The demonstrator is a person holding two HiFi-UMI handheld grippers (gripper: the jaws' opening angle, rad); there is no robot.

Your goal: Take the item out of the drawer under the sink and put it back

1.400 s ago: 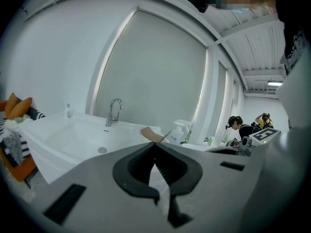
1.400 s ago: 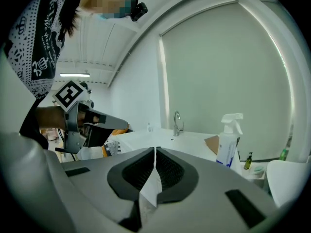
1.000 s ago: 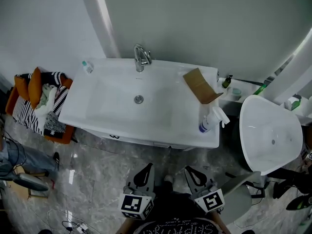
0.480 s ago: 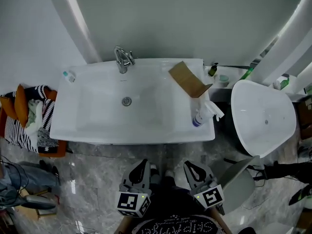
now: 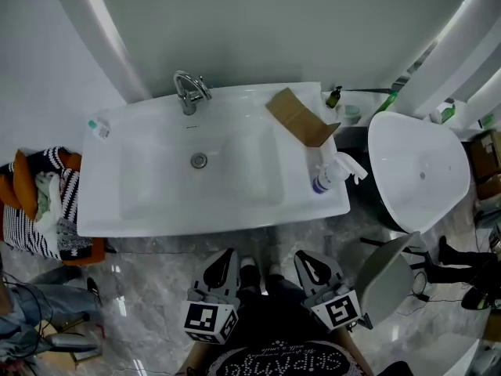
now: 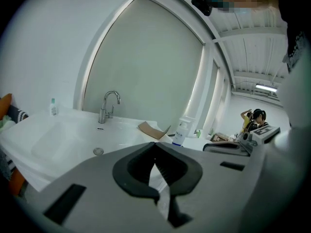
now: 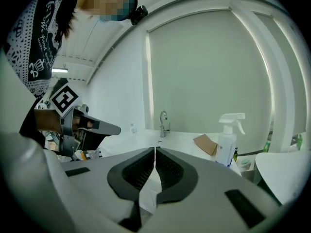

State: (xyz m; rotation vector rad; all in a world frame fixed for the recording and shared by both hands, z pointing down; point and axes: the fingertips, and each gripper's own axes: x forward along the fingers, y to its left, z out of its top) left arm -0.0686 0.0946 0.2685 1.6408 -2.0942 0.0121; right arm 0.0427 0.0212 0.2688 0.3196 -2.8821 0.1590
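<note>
**Inspector:** Condition of the left gripper [image 6: 155, 143]?

**Assessor:** Shut. Tips touching in the left gripper view, with only a sliver of gap further back. Nothing gripped. Held low in the head view, just in front of the sink [image 5: 156, 202] and clear of its front edge.

**Inspector:** And the right gripper [image 7: 155, 149]?

**Assessor:** Same finding. Ribbed pads closed tip to tip, nothing between them. Positioned beside the left one, the two apart and both pointing toward the basin.

**Inspector:** Location of the item and the drawer?

**Assessor:** Cannot tell. From above, the front below the sink is hidden by the basin's overhang, and neither gripper view takes in that area. No item in either gripper.

**Inspector:** Contents of the sink top?

**Assessor:** Logged as follows. Chrome tap [image 5: 188, 92] at the back edge, upright. Drain [image 5: 199, 160] in the middle of the bowl. Small bottle [image 5: 97, 128] standing on the back left corner. Flat cardboard piece [image 5: 297, 117] lying at the back right, one corner over the rim. White spray bottle [image 5: 333, 172] on the right ledge, near the cardboard but apart from it.

**Inspector:** Surroundings?

**Assessor:** White toilet [image 5: 419, 171] just to the right of the sink. Orange basket [image 5: 22, 180] of striped cloth on the left, against the cabinet side. Grey marbled floor [image 5: 149, 288] underfoot.
</note>
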